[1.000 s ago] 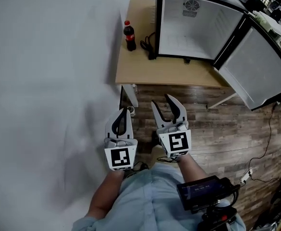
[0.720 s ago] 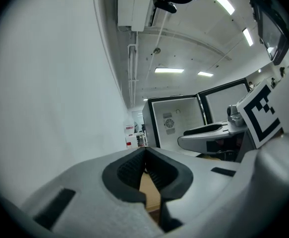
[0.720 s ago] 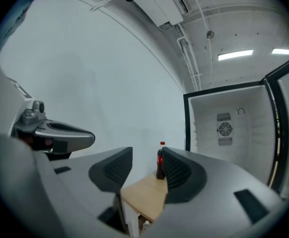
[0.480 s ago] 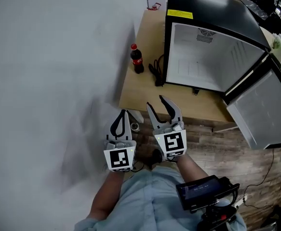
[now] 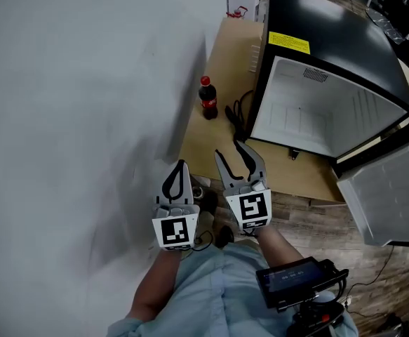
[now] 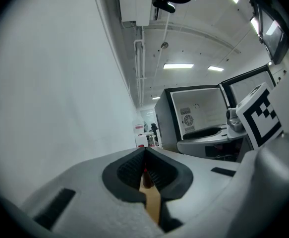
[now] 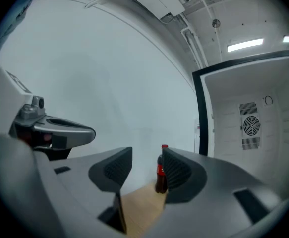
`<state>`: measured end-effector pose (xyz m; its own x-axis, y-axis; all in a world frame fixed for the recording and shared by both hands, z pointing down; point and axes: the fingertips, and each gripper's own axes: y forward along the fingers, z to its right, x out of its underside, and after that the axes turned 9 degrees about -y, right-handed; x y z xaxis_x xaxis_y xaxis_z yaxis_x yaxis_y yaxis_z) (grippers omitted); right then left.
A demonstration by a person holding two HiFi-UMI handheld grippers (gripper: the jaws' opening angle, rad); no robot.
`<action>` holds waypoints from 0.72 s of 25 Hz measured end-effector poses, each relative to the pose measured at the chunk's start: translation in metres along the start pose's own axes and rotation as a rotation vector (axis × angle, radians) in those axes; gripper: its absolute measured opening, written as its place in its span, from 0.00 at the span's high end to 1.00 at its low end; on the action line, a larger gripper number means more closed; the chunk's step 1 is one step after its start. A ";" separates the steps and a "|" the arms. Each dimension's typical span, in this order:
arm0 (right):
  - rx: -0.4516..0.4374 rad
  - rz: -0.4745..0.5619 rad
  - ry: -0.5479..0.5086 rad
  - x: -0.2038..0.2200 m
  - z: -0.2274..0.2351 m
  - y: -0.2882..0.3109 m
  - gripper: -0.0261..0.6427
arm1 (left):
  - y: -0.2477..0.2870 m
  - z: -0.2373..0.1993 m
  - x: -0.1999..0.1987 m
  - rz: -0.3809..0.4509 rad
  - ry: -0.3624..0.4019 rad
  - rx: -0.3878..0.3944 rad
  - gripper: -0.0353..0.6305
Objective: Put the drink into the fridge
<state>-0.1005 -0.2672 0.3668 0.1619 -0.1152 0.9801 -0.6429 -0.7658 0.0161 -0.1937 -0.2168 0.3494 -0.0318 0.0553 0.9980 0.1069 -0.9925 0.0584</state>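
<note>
The left tool (image 5: 179,166) is clenched on nothing, and the right tool (image 5: 230,149) just beside it is released, its jaws apart with only air between them; both are at the near edge of the wooden counter (image 5: 225,62). Well ahead of them the cola bottle (image 5: 208,98) stands upright on the counter close to the white wall (image 5: 85,104). A black cable (image 5: 238,114) lies between the bottle and the fridge (image 5: 309,118), whose door (image 5: 383,202) hangs open to the right.

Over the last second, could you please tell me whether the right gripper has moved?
Yes: the right gripper has advanced toward the light wooden table. Its tips were short of the table's near edge; now they overlap that edge.
</note>
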 end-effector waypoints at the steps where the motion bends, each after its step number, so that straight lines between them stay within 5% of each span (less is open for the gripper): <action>1: 0.000 -0.005 0.002 0.004 0.002 0.006 0.67 | 0.007 -0.003 0.002 -0.002 0.000 0.001 0.94; 18: 0.081 -0.201 0.052 0.124 0.003 0.138 0.54 | 0.128 -0.076 0.080 -0.070 -0.055 0.098 0.93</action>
<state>-0.1670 -0.3887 0.4903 0.2405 0.0757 0.9677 -0.5391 -0.8186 0.1980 -0.2586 -0.3473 0.4352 0.0114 0.1328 0.9911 0.2028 -0.9709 0.1278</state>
